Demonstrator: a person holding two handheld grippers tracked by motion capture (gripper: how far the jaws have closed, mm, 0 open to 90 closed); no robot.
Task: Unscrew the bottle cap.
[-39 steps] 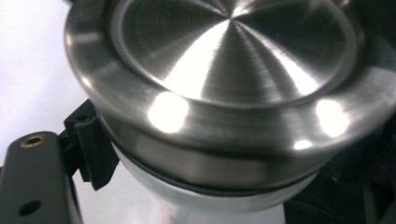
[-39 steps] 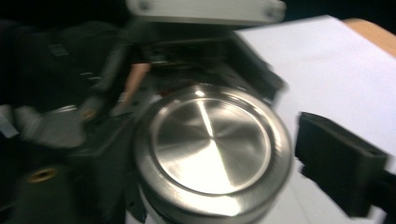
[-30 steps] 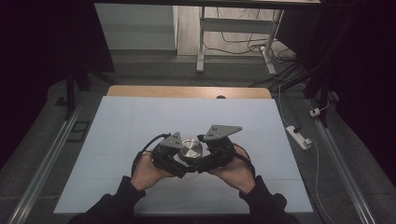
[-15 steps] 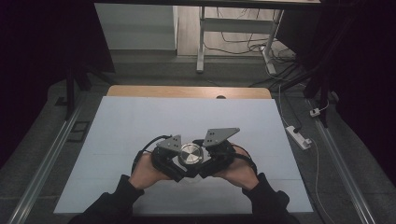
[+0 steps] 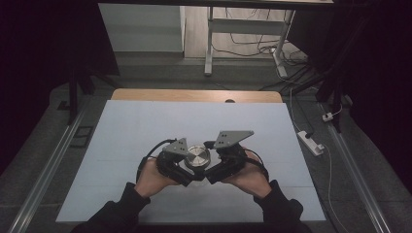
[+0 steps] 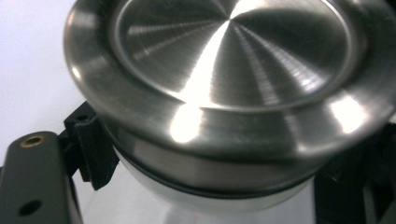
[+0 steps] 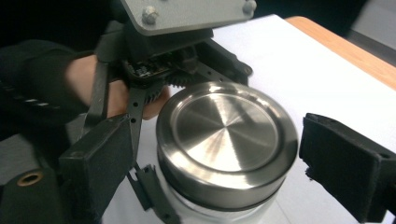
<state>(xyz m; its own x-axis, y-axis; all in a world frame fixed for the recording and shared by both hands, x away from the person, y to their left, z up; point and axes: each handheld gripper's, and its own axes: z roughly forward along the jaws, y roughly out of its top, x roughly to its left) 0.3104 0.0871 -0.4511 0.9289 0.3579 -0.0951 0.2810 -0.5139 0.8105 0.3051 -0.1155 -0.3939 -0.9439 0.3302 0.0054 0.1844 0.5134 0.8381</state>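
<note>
While the left gripper (image 5: pixel 187 175) has kept its place and its hold since a second ago, the right gripper (image 7: pixel 212 163) has changed: its jaws have just been opening, with the jar's lid between them. Seen from above, the two hands and the jar sit at almost the same spot on the table as in the earlier frames, the right hand (image 5: pixel 248 172) having shifted only slightly.

In the left gripper view the left jaws are closed as far as they go on the jar (image 6: pixel 205 196), clamping its body just under the lid. In the right gripper view the right jaws stand on either side of the steel lid (image 7: pixel 226 140); the pad on the right of that view is clear of the rim with a gap showing, and whether the pad on the left touches it I cannot tell.

The jar is a clear or frosted glass one with a round brushed-steel lid (image 5: pixel 197 156), flat-topped with a raised rim and a dark seal ring beneath it. It stands upright between the two grippers at the near middle of the pale blue table (image 5: pixel 145 121), the lid on.
</note>
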